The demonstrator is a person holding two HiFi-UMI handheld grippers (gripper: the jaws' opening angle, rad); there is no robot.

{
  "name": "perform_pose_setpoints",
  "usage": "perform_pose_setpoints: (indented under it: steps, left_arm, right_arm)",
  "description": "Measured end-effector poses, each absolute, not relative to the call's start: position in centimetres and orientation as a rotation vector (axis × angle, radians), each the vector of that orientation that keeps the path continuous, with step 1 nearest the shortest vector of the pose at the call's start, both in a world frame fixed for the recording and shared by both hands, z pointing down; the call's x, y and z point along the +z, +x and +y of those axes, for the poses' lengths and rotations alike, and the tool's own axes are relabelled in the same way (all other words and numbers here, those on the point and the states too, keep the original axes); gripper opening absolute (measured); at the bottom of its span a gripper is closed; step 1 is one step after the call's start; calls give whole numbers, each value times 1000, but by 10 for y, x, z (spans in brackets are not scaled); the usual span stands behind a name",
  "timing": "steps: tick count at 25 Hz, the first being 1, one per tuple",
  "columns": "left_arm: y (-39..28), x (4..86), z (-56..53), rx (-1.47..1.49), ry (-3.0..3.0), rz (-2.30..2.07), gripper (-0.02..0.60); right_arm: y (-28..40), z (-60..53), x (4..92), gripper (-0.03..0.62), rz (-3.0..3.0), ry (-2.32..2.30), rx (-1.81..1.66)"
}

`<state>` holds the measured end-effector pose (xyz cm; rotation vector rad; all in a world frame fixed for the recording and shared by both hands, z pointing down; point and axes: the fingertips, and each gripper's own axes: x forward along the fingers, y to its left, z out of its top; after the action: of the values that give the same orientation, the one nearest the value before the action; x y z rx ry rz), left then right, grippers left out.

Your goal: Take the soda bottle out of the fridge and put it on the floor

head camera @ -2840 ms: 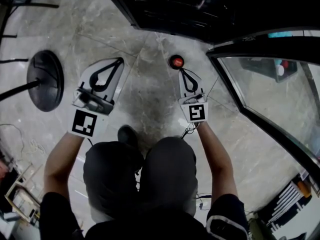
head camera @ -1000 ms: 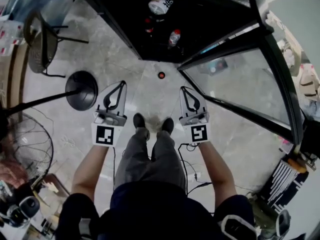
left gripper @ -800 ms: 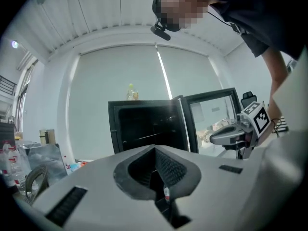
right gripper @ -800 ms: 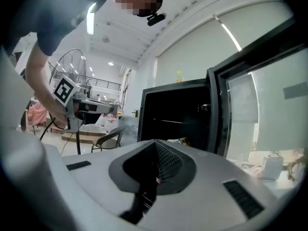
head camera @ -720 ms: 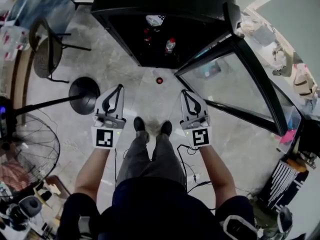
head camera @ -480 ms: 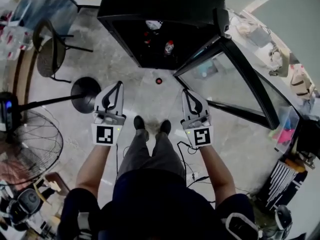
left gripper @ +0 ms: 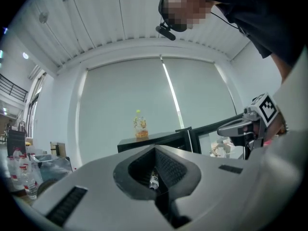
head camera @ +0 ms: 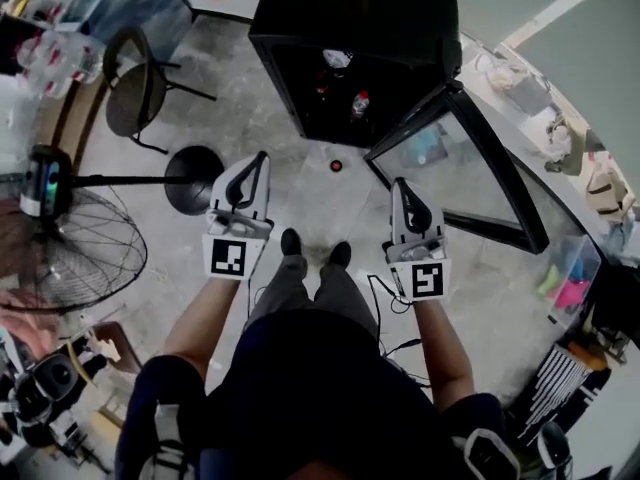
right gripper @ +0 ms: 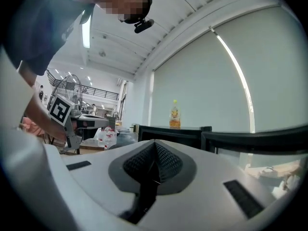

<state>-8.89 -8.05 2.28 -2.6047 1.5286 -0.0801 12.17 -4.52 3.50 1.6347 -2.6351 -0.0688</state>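
Soda bottle (head camera: pixel 336 165) standing on floor (head camera: pixel 300 208) before open fridge (head camera: pixel 350 18). Seemingly delivered, so left gripper (head camera: pixel 260 160) and right gripper (head camera: pixel 400 185) clenched empty, held clear.

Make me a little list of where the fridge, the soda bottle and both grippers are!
fridge: black, glass door swung wide open
soda bottle: stands on the floor in front of the fridge, red cap facing up, nothing touching it
left gripper: shut, empty, held above the floor
right gripper: shut, empty, held above the floor
inside the fridge: more bottles
on top of the fridge: an orange drink bottle
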Motion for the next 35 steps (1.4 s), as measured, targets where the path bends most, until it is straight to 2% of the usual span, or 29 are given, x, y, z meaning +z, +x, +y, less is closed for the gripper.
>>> perform_pose_setpoints:
  steps: [13,35]
  left_arm:
    - [-117,-30,-44,0,-2566,1611,23]
    - [-138,-57,-12,31,-2536,1658,23]
  right_arm:
    - [108,-9,-33,19,-2645,1655,-64]
    - [101,11,-69,18,-2538,1750,-188]
